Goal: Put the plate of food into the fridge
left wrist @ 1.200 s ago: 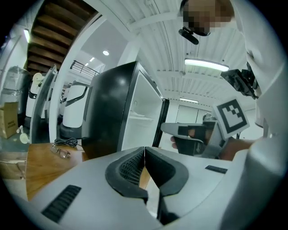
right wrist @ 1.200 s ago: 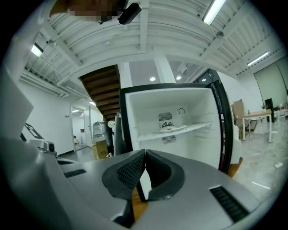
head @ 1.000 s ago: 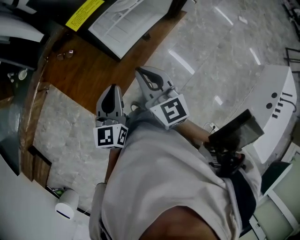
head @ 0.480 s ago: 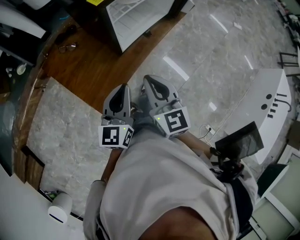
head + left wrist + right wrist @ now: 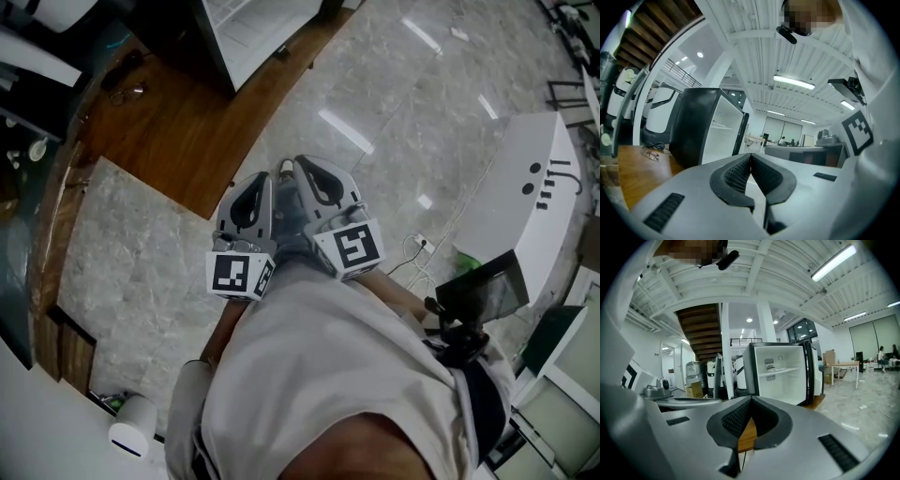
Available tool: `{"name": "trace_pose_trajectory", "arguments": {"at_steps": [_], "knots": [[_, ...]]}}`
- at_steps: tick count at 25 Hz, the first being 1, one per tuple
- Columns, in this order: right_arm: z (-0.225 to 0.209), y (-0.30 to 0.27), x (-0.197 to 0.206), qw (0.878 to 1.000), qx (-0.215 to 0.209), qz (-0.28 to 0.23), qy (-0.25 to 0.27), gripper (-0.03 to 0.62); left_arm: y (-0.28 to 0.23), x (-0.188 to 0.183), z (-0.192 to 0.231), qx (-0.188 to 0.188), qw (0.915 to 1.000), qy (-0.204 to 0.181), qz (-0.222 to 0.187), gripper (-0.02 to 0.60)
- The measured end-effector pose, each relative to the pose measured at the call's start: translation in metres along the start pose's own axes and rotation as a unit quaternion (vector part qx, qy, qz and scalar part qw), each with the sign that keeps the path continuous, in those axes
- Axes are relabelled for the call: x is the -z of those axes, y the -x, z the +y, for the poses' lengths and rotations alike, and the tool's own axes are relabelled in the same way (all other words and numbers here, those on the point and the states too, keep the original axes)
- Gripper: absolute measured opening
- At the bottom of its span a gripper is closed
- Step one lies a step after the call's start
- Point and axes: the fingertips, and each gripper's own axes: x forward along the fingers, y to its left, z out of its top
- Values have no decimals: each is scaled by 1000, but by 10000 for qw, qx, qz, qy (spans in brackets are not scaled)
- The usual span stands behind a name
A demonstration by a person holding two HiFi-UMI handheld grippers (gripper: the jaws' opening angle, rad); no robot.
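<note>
Head view, looking steeply down past the person's pale shirt (image 5: 319,375): the left gripper (image 5: 258,186) and the right gripper (image 5: 302,171) are held side by side close to the body, touching nothing, over a marble floor (image 5: 403,103). Left gripper view: the ribbed pads (image 5: 735,172) meet at their tips with nothing between them, so this gripper is closed and empty. Right gripper view: the pads (image 5: 735,419) likewise meet at the tips; only a strip of wood shows through the gap below the meeting point, and it belongs to the background, so this gripper too is closed and carries nothing. Beyond the grippers lies a wooden platform (image 5: 178,141), and on it, well apart from both grippers, stands the fridge (image 5: 785,385) with its door swung open and its white interior and one shelf (image 5: 780,371) exposed. The plate of food cannot be found in any view; a small shape on or behind the shelf is too small to identify. Judged from these pictures, either the plate is already placed and only the door remains to be shut, or it is not yet fetched; the frames do not settle which.
</note>
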Motion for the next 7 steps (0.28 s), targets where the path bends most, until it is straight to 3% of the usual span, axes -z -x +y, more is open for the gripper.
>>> {"name": "trace_pose_trajectory", "arguments": {"at_steps": [3,7], "knots": [[7,0,6,10000,3,-56,70,17,5,7,-9,192,9993,-328,46,20],[30,2,18,9999,-31,115,-59,17,25,7,-1,210,9989,-416,37,20]]}}
